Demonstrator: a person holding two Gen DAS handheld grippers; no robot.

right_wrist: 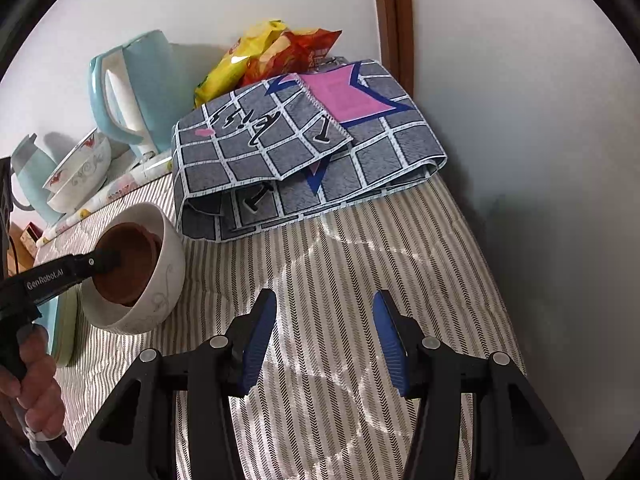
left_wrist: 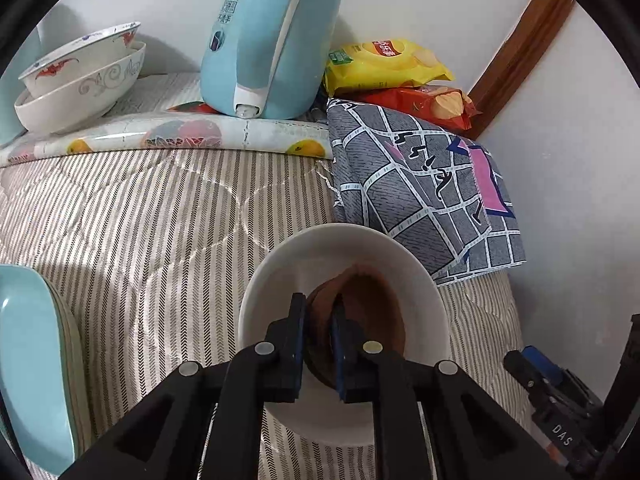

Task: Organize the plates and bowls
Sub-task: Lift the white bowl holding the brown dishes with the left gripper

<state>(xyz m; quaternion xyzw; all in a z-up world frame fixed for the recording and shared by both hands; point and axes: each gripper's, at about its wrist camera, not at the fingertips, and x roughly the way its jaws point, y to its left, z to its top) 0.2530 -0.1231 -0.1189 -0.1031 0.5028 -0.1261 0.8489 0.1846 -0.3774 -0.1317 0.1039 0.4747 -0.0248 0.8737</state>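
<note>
My left gripper [left_wrist: 320, 316] is clamped on the rim of a brown bowl [left_wrist: 372, 312], a matte, earthen-looking cup shape nested inside a glossy white bowl [left_wrist: 340, 264] with a faint grey scroll on its wall. The white bowl sits on the striped quilt [left_wrist: 160, 220], a stitched cover of fine herringbone bands in beige and grey, just in front of the folded grey cloth [right_wrist: 304, 160] with its white grid and pink patch. My right gripper [right_wrist: 324, 340] hangs over bare quilt to the right of the white bowl, its blue ribbed pads apart with nothing between them. Behind the white bowl, against a plain white wall, two more porcelain bowls [left_wrist: 80, 80] are stacked on a fruit-printed sheet [left_wrist: 180, 136], beside a smooth pale-blue kettle [left_wrist: 272, 40]. Crinkly yellow and red snack bags [left_wrist: 400, 76] lie behind the cloth, by a brown wooden trim [left_wrist: 520, 52]. Left of the white bowl, pale-blue plates [left_wrist: 32, 360] are stacked at the edge of my left view.
</note>
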